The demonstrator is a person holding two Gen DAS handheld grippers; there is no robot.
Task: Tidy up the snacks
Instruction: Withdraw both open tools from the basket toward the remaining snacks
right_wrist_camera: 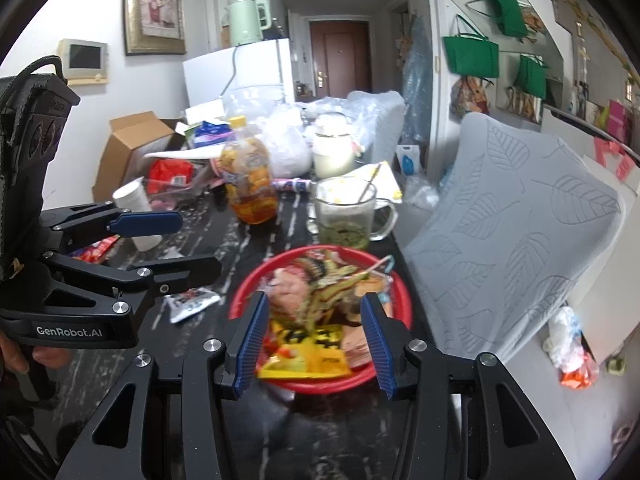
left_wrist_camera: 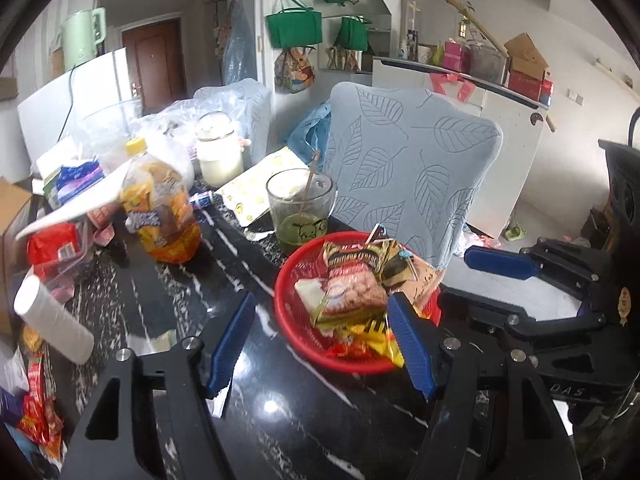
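Nothing is held between the blue pads of the left gripper (left_wrist_camera: 320,344): its jaws stand apart and empty above the dark marble table (left_wrist_camera: 180,300). The jaws of the right gripper (right_wrist_camera: 316,344) are likewise parted, somewhat narrower, with no packet pinched. Seen from the right wrist, the red basket (right_wrist_camera: 402,292) of snack packets (right_wrist_camera: 308,344) lies straight ahead at twelve o'clock, framed between the pads; from the left wrist the same basket (left_wrist_camera: 288,280) sits toward one o'clock, partly behind the right-hand pad. The right hand is therefore judged the better aligned with the basket. The yellow packet (right_wrist_camera: 320,354) lies nearest, its long axis running roughly nine to three across the jaws. Loose packets (left_wrist_camera: 40,412) remain at eight o'clock in the left view, nearer the left hand, and are probably the next to be gathered. Both grippers are pitched downward toward the table, side by side, the left one appearing at nine o'clock in the right view.
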